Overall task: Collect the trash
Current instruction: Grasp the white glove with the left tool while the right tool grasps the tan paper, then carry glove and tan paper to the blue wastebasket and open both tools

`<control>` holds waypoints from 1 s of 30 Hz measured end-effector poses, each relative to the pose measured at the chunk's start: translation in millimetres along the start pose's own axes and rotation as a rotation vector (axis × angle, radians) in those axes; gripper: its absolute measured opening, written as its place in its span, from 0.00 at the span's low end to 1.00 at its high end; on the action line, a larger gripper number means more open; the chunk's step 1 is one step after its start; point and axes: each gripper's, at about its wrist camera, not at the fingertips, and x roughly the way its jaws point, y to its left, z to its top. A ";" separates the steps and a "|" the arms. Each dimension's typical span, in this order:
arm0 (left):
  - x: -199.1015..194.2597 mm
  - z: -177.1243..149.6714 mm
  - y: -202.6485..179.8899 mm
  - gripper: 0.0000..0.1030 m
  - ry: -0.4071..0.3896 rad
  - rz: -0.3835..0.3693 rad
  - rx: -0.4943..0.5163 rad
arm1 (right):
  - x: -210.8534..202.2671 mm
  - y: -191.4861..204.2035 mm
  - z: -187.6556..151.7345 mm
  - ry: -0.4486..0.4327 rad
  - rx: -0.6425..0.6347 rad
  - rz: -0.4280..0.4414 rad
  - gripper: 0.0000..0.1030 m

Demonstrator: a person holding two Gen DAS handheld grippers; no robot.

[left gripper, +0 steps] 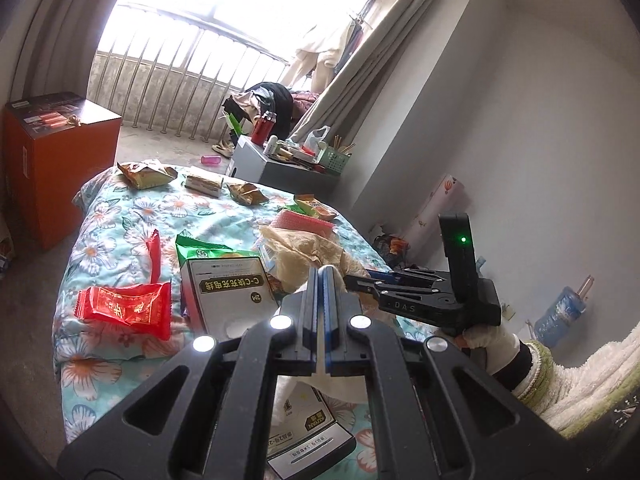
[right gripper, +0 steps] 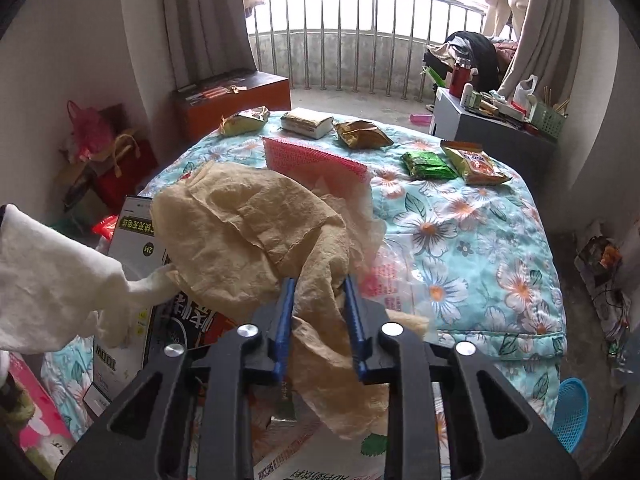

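Right wrist view shows the right gripper with its blue fingers clamped on a crumpled tan paper, which lies on the flowered bed. No earlier view is given. At 9 o'clock a white cloth hangs. Left wrist view shows the left gripper with fingers pressed together, holding nothing visible; a red wrapper lies at 9 o'clock, a white box beside it.
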 end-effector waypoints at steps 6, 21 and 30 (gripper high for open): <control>2.0 1.8 -1.8 0.00 0.002 0.002 0.007 | -33.3 -13.1 4.3 -0.106 0.080 0.081 0.09; 3.0 14.2 -33.1 0.00 -0.012 0.012 0.058 | -113.2 -111.4 -8.3 -0.368 0.501 0.596 0.08; 27.3 47.8 -91.7 0.00 -0.023 -0.082 0.161 | -161.9 -157.1 -49.9 -0.501 0.574 0.543 0.08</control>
